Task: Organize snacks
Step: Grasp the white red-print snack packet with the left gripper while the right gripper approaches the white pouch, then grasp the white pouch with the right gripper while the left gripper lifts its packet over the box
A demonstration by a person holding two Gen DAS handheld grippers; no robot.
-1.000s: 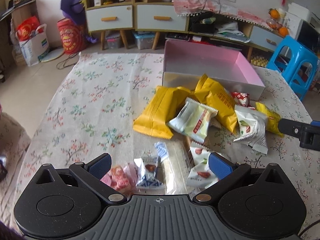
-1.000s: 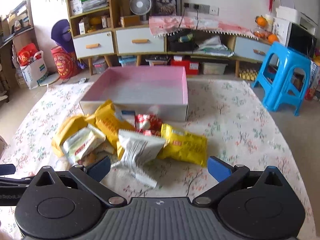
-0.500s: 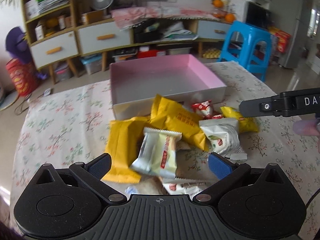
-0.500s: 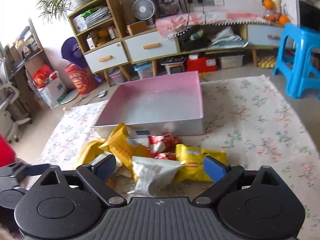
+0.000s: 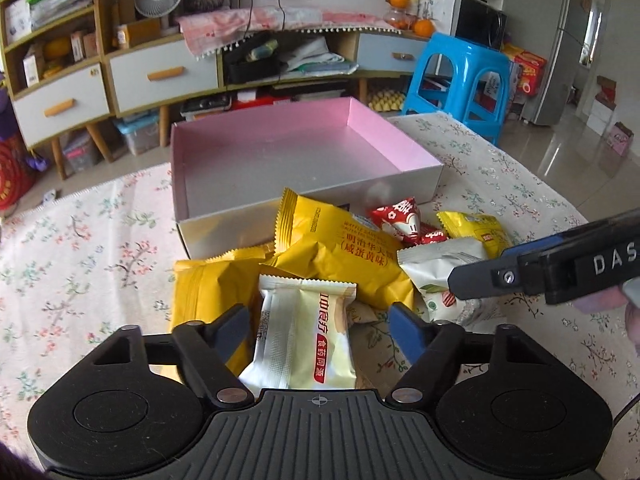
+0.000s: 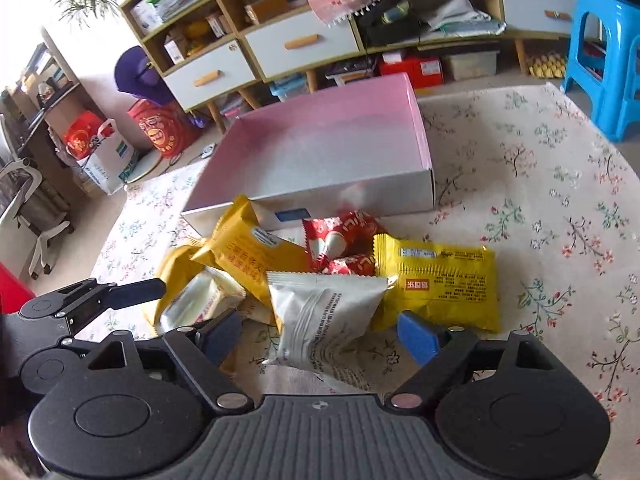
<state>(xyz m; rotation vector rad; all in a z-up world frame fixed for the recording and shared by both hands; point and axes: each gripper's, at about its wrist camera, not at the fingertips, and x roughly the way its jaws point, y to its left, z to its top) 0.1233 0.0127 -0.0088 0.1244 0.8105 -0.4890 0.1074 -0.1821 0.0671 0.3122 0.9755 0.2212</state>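
Observation:
A heap of snack packets lies on the floral tablecloth in front of an empty pink box point(image 5: 224, 228) point(image 6: 380, 196). My left gripper point(image 5: 320, 330) is low over a cream packet point(image 5: 308, 344) with red print. Its jaws are closing with that packet between them, and a gap still shows at the right pad. My right gripper point(image 6: 319, 336) straddles a white packet point(image 6: 324, 316). Its jaws are closing too, with space on both sides. Around these lie large yellow packets point(image 5: 340, 248) point(image 6: 248, 256), a flat yellow one point(image 6: 440, 276) and red candies point(image 5: 400, 216) point(image 6: 340, 240). Each gripper shows in the other's view: the right point(image 5: 520, 272), the left point(image 6: 100, 296).
A blue plastic stool point(image 5: 452, 76) stands past the table's far right corner. A long cabinet with drawers point(image 5: 160, 76) runs along the back wall. Bare tablecloth point(image 6: 560, 200) stretches right of the heap, and the table edge lies beyond it.
Both grippers have moved down and in toward the heap and their jaws have narrowed. The left view swung off the small loose candies onto the cream packet; the white packet came between the right fingers.

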